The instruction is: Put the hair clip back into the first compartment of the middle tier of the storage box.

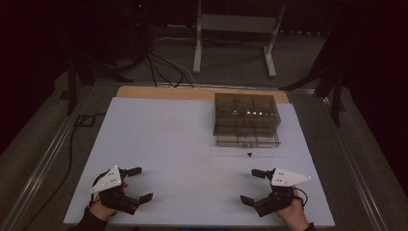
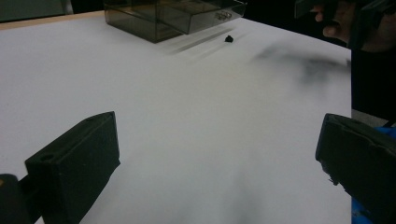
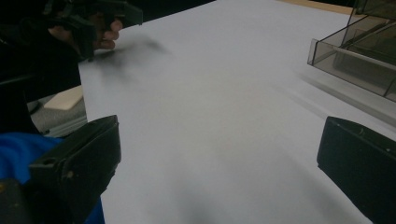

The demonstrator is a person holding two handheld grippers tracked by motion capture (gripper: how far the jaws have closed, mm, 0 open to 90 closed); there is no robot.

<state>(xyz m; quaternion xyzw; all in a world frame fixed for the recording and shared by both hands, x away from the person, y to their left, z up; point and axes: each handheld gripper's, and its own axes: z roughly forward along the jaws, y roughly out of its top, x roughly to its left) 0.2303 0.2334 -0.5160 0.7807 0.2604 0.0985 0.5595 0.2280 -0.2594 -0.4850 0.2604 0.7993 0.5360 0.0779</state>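
A smoky clear plastic drawer box stands at the far right of the white table, with its bottom drawer pulled out a little. A tiny black piece lies on the table just in front of that drawer, and in the left gripper view the same black piece sits near the box. My left gripper rests open near the front left edge, nothing between its jaws. My right gripper rests open near the front right edge, also empty. The box's corner shows in the right gripper view.
A bare wooden strip runs along the table's far edge. Beyond it are a white metal stand and cables on the floor. Metal rails flank the table.
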